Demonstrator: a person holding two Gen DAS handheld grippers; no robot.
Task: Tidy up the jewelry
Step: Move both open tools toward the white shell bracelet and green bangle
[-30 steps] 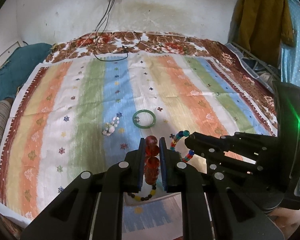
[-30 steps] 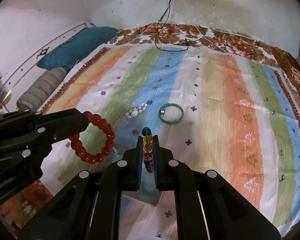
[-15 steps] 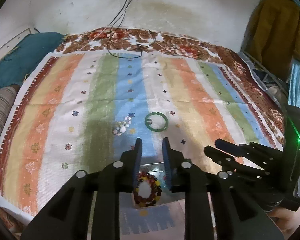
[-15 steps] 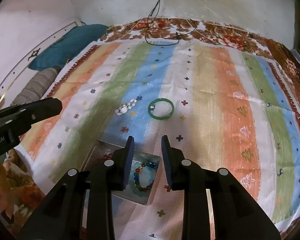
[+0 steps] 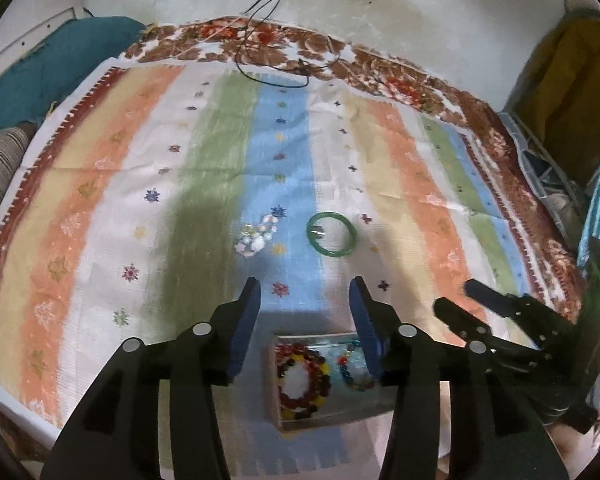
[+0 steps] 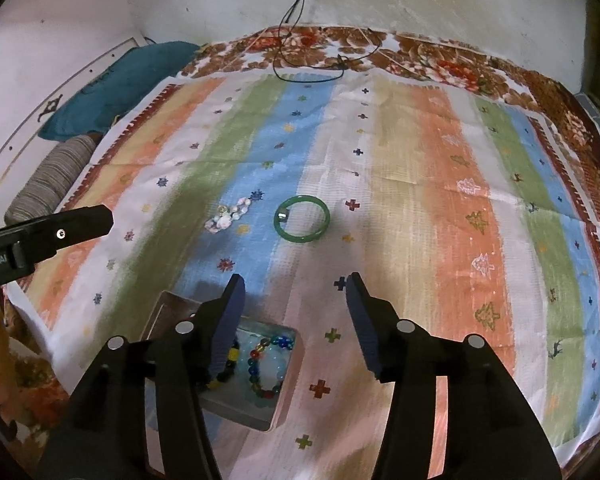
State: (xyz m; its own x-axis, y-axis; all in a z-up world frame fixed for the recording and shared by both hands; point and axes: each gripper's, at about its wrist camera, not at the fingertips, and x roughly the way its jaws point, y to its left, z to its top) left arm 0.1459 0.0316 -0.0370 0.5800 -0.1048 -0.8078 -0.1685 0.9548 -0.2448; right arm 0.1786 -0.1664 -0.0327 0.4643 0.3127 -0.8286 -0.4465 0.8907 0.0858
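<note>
Both tongs hang over a bed covered with a striped sheet, and both point steeply down at it.

The left tongs are released and their jaws are opening; nothing is between the blue pads. Under them, near the sheet's near edge, stands a small tray. In it lies a red bracelet of dark red and yellow beads, flat, in the tray's left half. A colourful bracelet lies at 3 o'clock from the red one, just beside it, partly hidden by the right finger of the left tongs.

The right tongs are released too, jaws opening, with nothing held. In the right wrist view the tray is at 7 o'clock from the gap of the tongs, and the colourful bracelet lies flat in it. The left finger of these tongs covers most of the red bracelet.

Two pieces are on the sheet outside the tray. A green bangle lies flat on the blue and white stripes, at 12 o'clock from the tray and well apart from it. A shell bracelet, white, lies at 9 o'clock from the bangle, near it but not touching.

At the far edge a black cable hangs down the wall onto the bed. A teal pillow lies at 10 o'clock.
</note>
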